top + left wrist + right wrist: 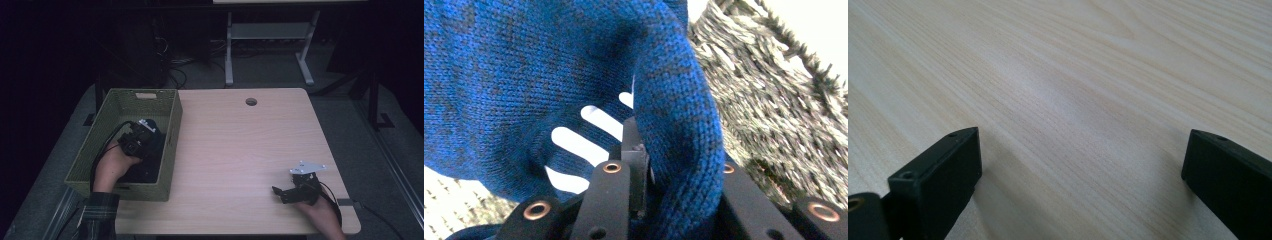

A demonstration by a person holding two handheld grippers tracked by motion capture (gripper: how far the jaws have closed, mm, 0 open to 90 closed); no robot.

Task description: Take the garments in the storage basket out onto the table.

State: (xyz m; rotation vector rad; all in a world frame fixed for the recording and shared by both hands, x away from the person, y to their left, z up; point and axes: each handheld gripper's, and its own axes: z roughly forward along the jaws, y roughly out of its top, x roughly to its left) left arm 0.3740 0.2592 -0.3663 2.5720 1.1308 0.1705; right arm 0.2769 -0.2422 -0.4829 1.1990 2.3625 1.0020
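High view: the left gripper (146, 131) reaches down into a green woven basket (170, 145) that stands on the left edge of the desk (235, 150), with the person's hand and a plaid sleeve (100, 212) coming in from the bottom left. Left gripper view: the jaws are nearly together and clamp a fold of a blue knitted garment (524, 90); the fold runs down between the two black jaws, and the pads press on it from both sides. The rest of the garment hangs above and to the left of the jaws, close to the camera, with the basket's woven wall just behind it at the right. The garment lies inside the basket, dark against its floor in the high view, directly under the left gripper. The right gripper (285, 194) rests low over the near right part of the desk, well apart from the basket. Right gripper view: its jaws stand wide apart with bare pale wood grain between them, holding nothing. The desk is light wood with a round cable hole (251, 102) near its far edge. The room behind is dark, with grey floor, loose cables and the white legs of another table (270, 35) beyond
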